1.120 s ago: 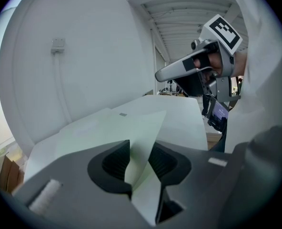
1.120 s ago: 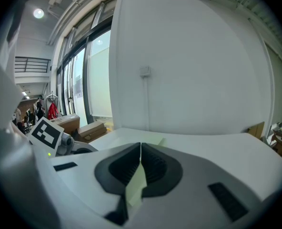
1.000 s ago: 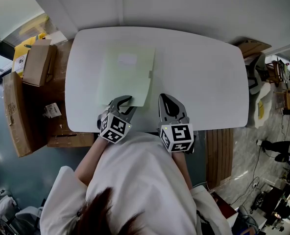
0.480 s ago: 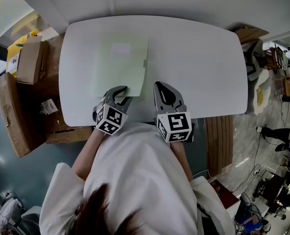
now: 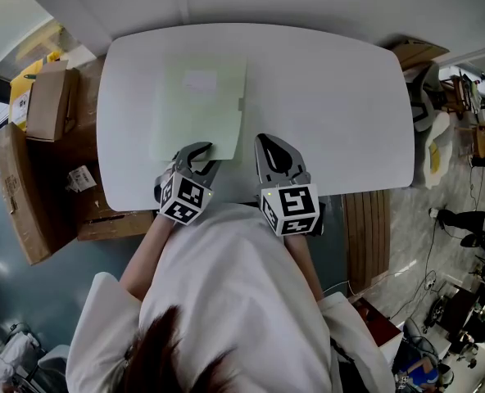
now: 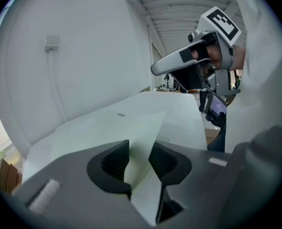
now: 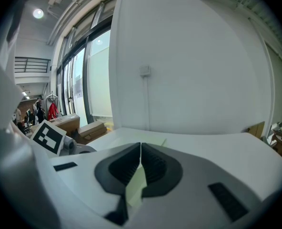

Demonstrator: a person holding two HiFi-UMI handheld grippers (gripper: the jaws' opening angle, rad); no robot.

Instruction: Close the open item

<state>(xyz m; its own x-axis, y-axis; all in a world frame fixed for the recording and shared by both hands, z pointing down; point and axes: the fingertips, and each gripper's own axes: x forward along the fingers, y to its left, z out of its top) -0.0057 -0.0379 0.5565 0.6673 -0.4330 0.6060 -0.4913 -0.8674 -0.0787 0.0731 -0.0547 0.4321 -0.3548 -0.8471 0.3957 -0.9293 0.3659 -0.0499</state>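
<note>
A pale green folder [image 5: 200, 105] lies flat on the white table [image 5: 333, 105], left of the middle. My left gripper [image 5: 197, 152] sits at the folder's near edge. In the left gripper view the folder's sheet [image 6: 107, 128] runs through the gap of my left gripper [image 6: 140, 159], and the pads stand apart from it. My right gripper [image 5: 265, 142] hangs just right of the folder, tips together. It appears raised and shut as the right gripper [image 6: 153, 70] in the left gripper view. In its own view the right gripper [image 7: 140, 147] shows a pale green sliver in the slit behind its tips.
Cardboard boxes [image 5: 50, 97] stand left of the table, another box [image 5: 21, 195] lower down. A wooden panel [image 5: 365, 236] leans off the table's near right edge. A white wall [image 7: 188, 56] rises behind the table. The person's white sleeves fill the near side.
The whole head view has shifted slightly up and left. Both grippers and the folder keep the same places relative to one another.
</note>
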